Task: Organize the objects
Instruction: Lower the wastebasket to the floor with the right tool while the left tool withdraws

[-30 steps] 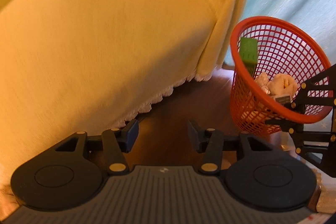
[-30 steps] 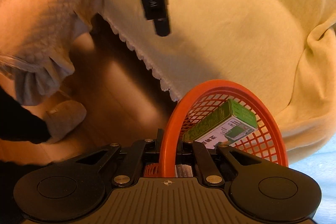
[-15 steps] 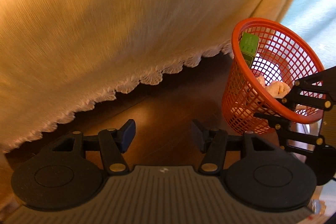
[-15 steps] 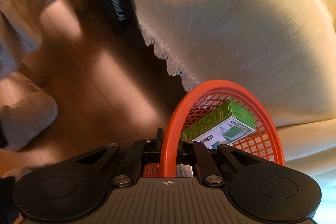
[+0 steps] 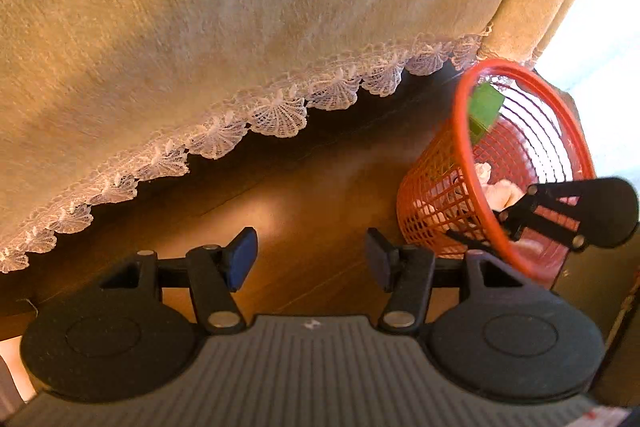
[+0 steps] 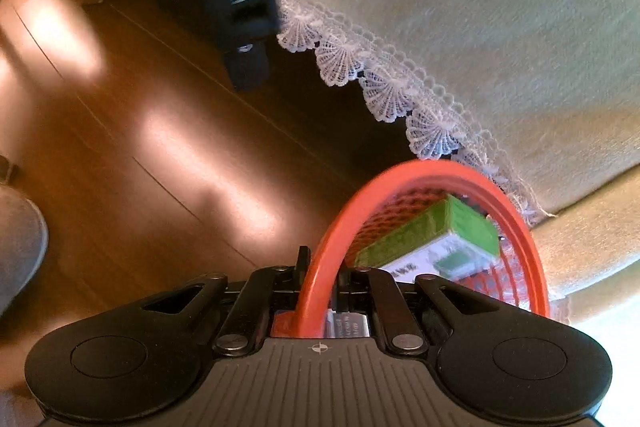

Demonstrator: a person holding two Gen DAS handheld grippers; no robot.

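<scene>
My right gripper is clamped on the near rim of the basket, one finger outside the orange hoop and one inside, so the basket hangs tilted from that single pinch. In the right wrist view it fills the lower middle and lower right of the frame; in the left wrist view it sits at the right edge, mouth turned toward the upper right, over the wooden floor. My left gripper is wide open and holds nothing, its blue pads facing bare floor at lower centre.

Inside the basket a green box leans against the far mesh, with some pale crumpled things lower down; I cannot tell what those are. The lace-edged cloth hangs across the upper part of both views, its hem close to the far rim.

I judge the basket light, thin plastic that flexes, and the mesh walls would bend if squeezed. The solid rim is the stiffest place to hold, so my pinch is well placed, but a one-sided hold lets it swing and tip. The box looks light and loose, so it could slide out if the mouth drops further. My free left jaws could steady the opposite rim.
</scene>
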